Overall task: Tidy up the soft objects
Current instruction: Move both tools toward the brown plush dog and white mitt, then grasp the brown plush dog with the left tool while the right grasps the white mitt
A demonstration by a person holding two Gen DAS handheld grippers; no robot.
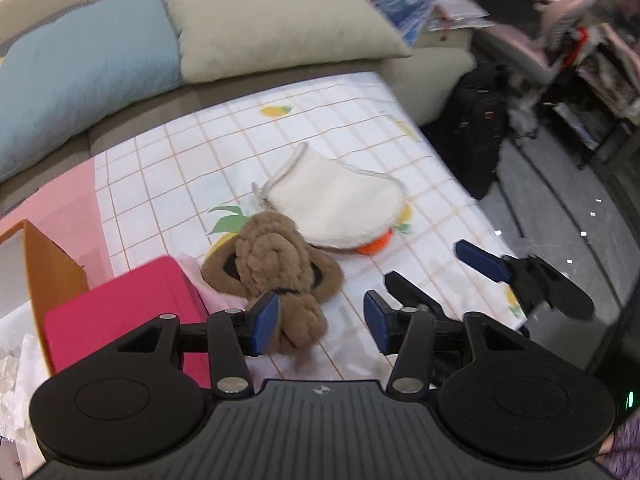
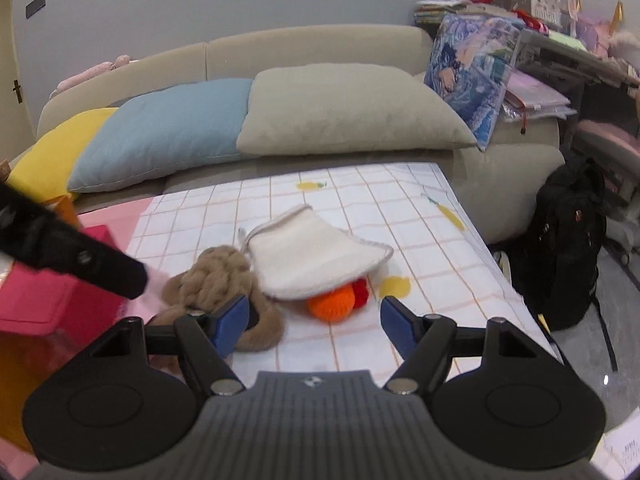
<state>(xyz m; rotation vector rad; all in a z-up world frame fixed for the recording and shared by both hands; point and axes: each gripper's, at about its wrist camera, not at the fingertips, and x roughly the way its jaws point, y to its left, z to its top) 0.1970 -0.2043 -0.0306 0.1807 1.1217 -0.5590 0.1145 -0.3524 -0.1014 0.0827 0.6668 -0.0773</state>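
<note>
Both grippers over the pile, nothing picked yet — sorting looks barely started.
Left gripper jaws spread and empty, brown braided plush just ahead, partly between them against the left-hand pad. Right gripper jaws spread and empty, orange knit ball just ahead of the gap, tucked under the white fleece mitt. Count: one plush, one mitt, one orange ball, one red knit bit behind it. Pink box and orange box left of the jaws; whether any soft item is already inside cannot be told.
</note>
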